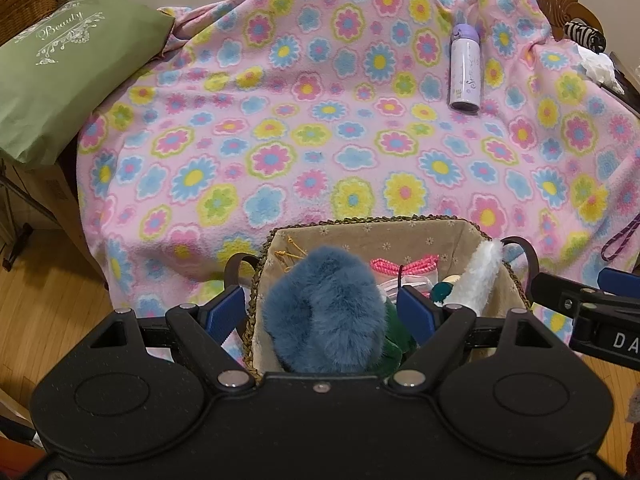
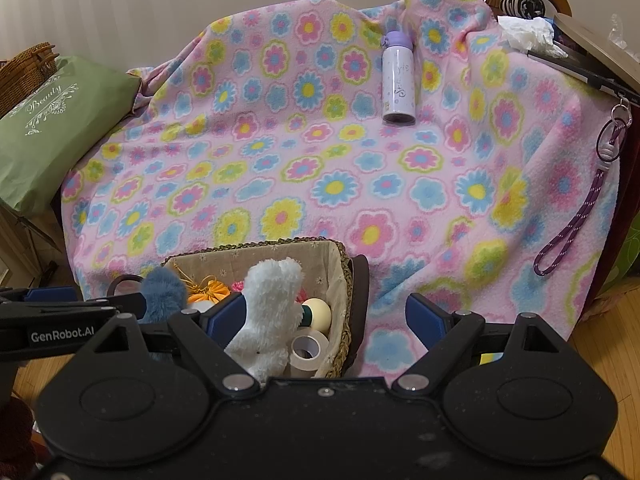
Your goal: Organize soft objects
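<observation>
Left gripper [image 1: 322, 312]: matte black housing, two round raised discs on top, silver screws at the linkage pivots, blue pads on the jaws. Right gripper [image 2: 326, 316]: same black build with blue pads. White "GenRobot.AI" lettering on the left gripper's side.

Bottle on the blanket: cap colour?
Purple cap on a white bottle; clearest in the right wrist view.

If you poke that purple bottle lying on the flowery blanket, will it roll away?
Probably a little. The purple bottle is round and lies on its side, so a sideways nudge could start it rolling. The fleece blanket looks soft and rumpled, which should slow it. It looks hard and smooth, so it won't squash like the plush toys.
</observation>
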`<control>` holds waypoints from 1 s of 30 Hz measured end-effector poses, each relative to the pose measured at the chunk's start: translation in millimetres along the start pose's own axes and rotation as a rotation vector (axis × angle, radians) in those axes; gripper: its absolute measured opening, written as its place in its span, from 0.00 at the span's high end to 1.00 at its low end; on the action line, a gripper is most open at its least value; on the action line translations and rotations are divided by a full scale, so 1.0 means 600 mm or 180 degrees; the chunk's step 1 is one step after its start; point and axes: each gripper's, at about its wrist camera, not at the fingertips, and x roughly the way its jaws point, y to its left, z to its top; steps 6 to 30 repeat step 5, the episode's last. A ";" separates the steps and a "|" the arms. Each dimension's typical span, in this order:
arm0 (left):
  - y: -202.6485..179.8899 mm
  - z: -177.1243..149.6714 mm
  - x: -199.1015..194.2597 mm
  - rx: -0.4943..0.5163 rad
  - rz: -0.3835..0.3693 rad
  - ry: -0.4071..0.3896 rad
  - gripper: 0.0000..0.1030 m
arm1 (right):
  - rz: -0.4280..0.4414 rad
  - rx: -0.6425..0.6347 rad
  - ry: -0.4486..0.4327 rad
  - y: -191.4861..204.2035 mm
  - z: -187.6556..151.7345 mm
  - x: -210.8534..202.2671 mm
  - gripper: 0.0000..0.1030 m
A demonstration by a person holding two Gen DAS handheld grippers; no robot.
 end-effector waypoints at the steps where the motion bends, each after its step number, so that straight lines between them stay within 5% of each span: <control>1: 0.000 -0.001 0.000 -0.0001 0.0003 0.0000 0.23 | -0.0001 0.0000 0.0001 0.000 -0.001 0.000 0.15; 30: -0.001 -0.004 0.000 0.0007 0.0001 0.0000 0.23 | -0.0001 0.0002 0.0002 0.000 0.000 0.000 0.15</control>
